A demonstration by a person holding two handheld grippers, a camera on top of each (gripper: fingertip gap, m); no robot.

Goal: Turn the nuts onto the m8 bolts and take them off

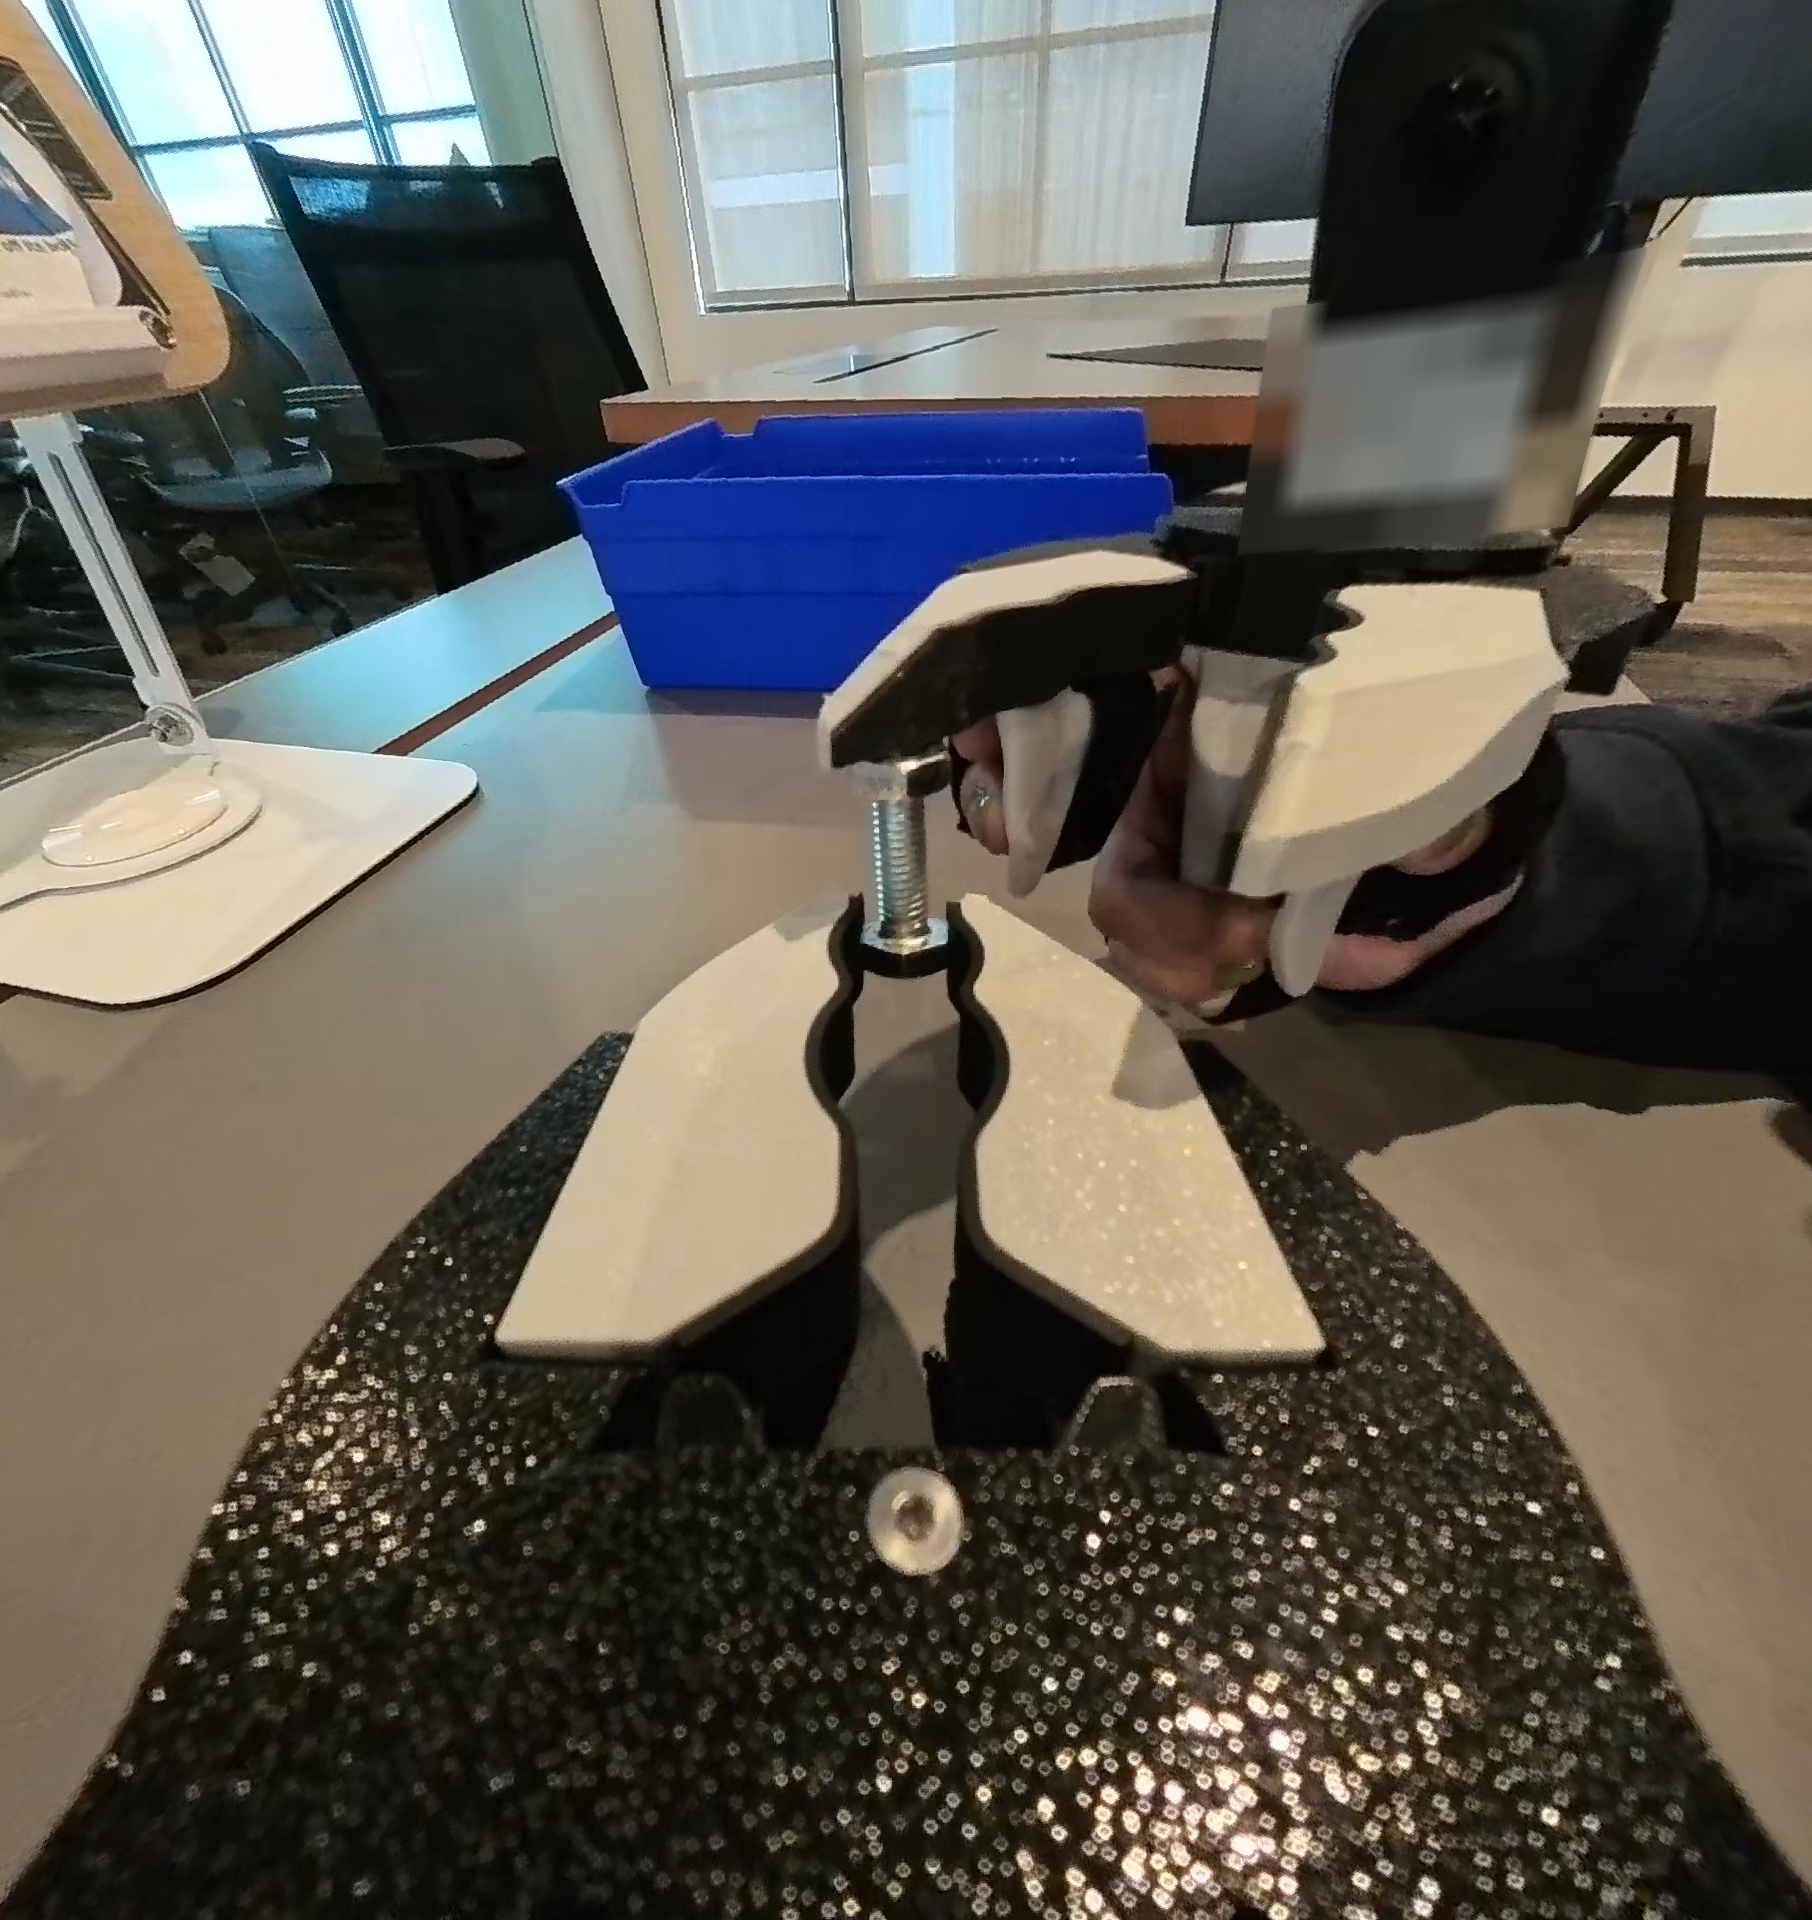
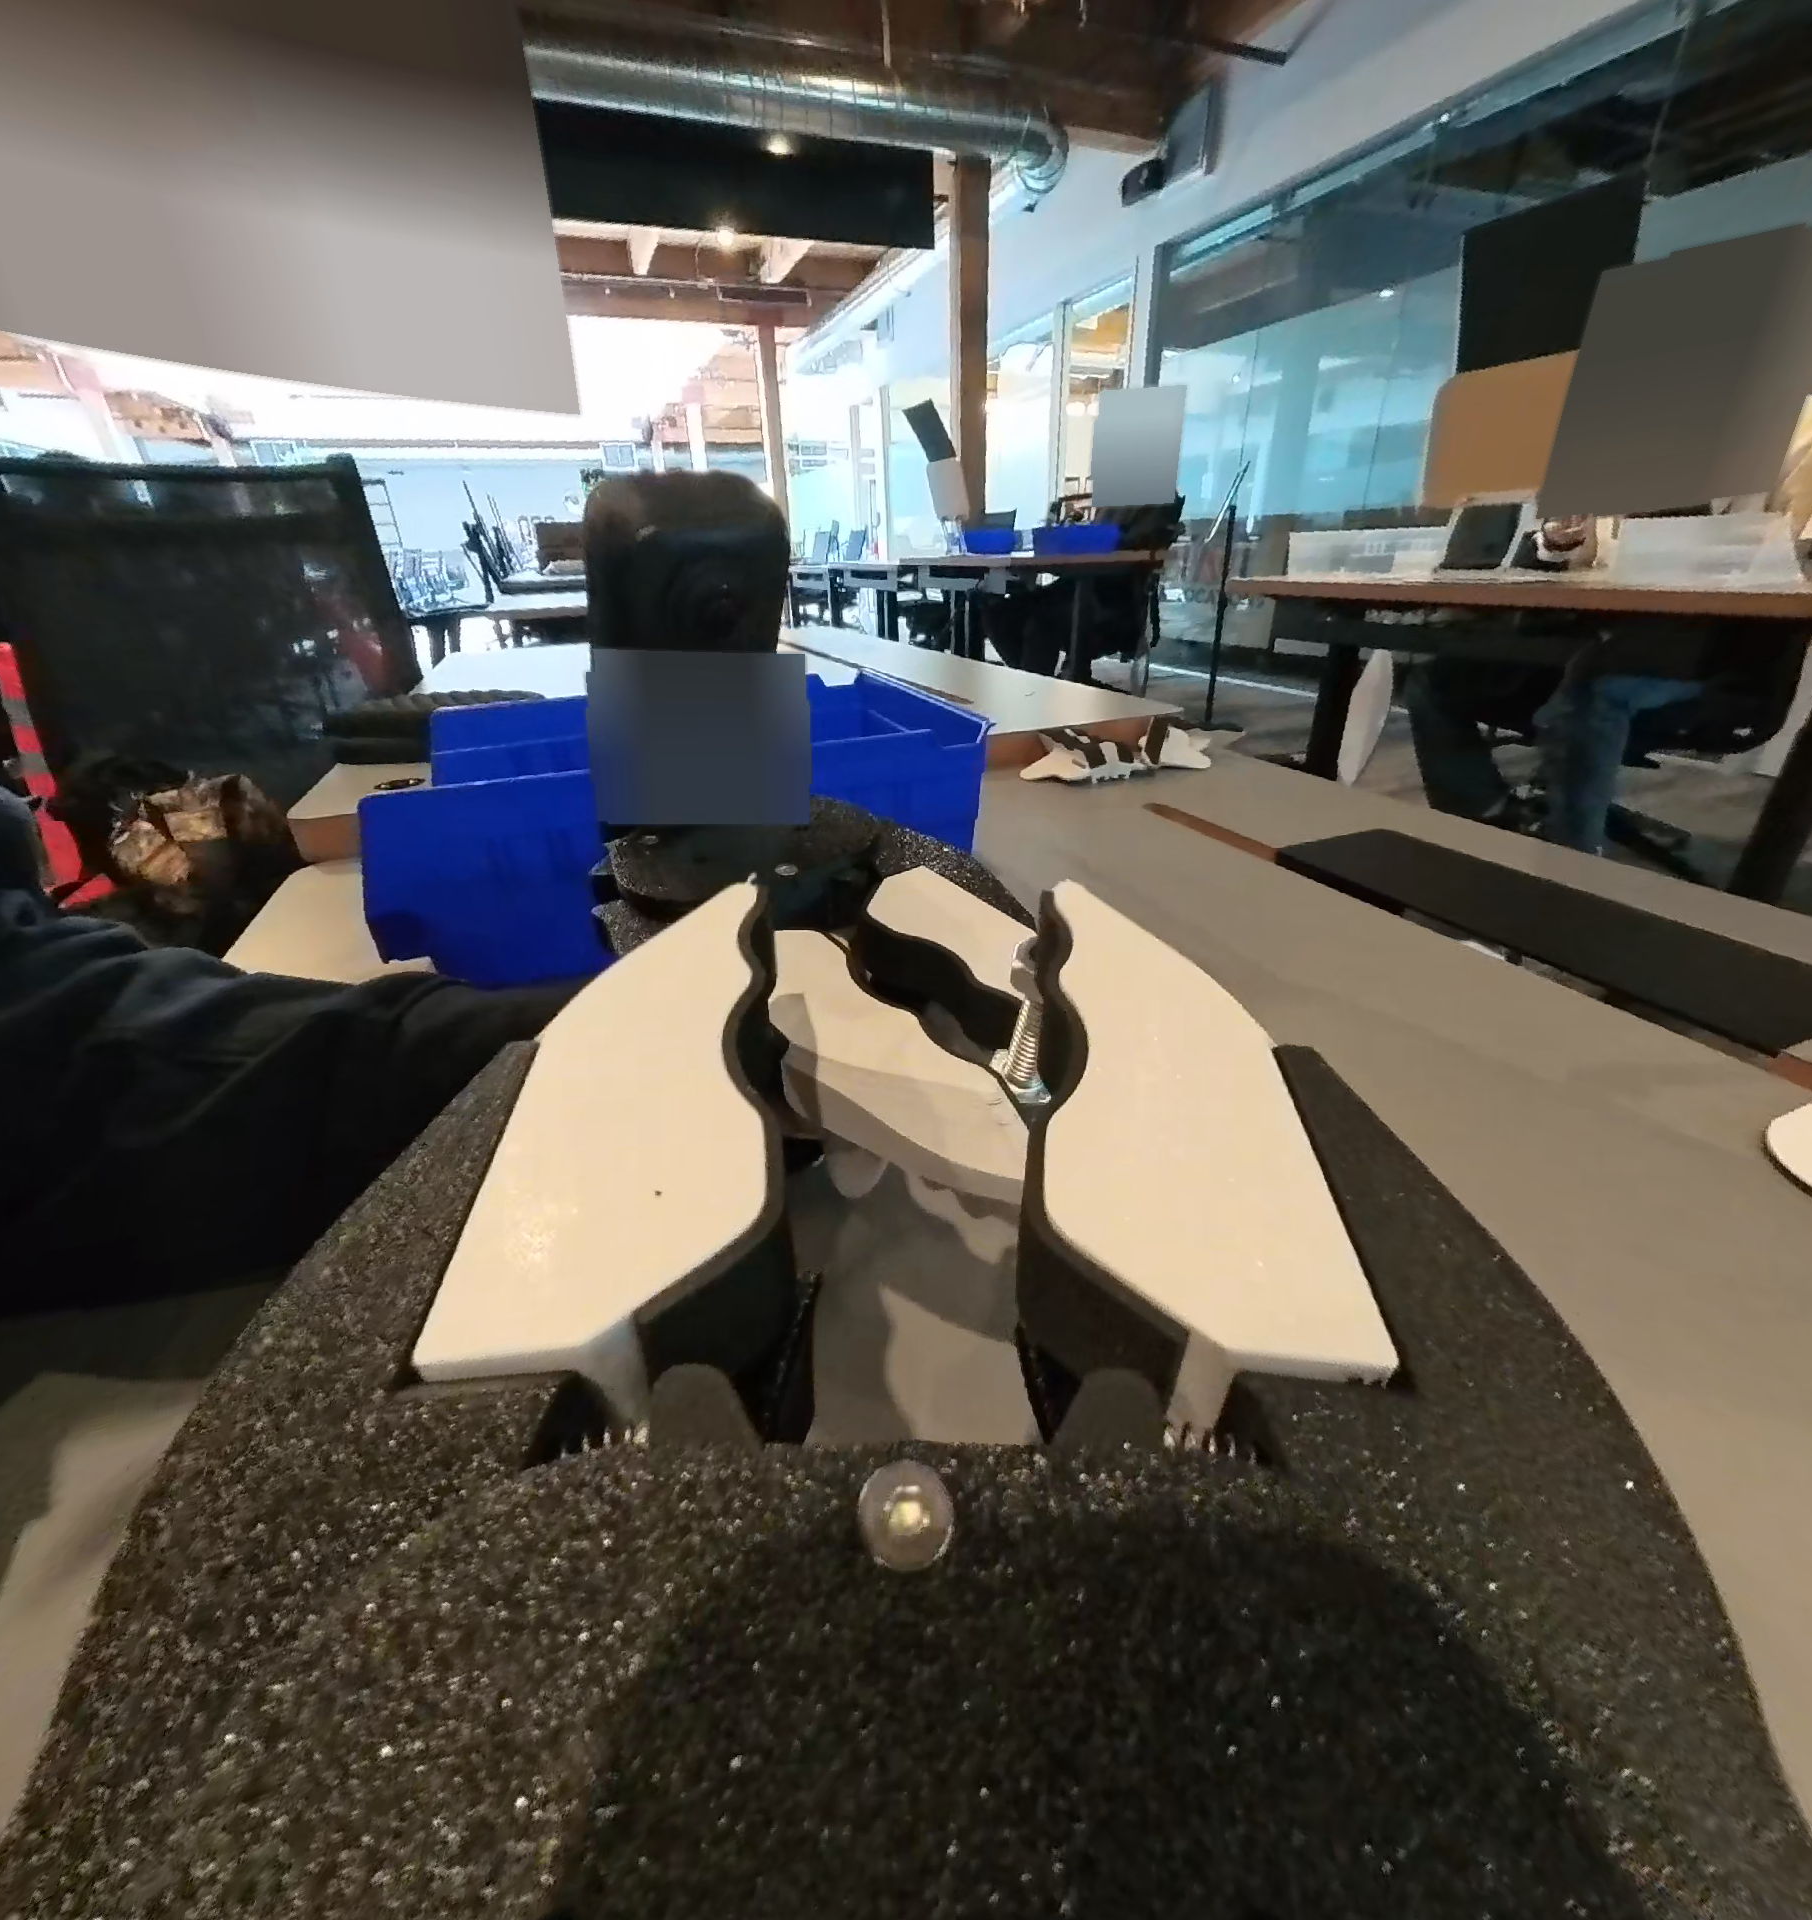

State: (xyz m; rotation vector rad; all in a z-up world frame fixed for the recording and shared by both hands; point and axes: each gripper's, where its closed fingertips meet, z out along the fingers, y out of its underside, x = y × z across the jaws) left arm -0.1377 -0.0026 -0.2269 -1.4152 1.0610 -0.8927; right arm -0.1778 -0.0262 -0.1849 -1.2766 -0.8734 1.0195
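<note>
My left gripper (image 1: 902, 935) is shut on a silver nut (image 1: 904, 941) at its fingertips. A silver bolt (image 1: 894, 852) stands upright, threaded into that nut, head up. My right gripper (image 2: 902, 904) is open wide. The bolt (image 2: 1021, 1023) leans along the inner side of its right finger (image 2: 1141, 1039), and its left finger stands well clear of it. In the left wrist view one finger of the right gripper (image 1: 985, 665) lies over the bolt head. The nut (image 2: 1029, 1088) also shows in the right wrist view, held in the left gripper's white fingers (image 2: 881, 1101).
A blue bin (image 1: 860, 561) stands on the grey table (image 1: 310, 1039) behind the bolt. A white stand base (image 1: 206, 831) sits at the left. A hand (image 1: 1172, 914) holds the right gripper. A black mat (image 2: 1567, 935) lies at the right. Some 6 cm of space lies between my two pairs of fingers.
</note>
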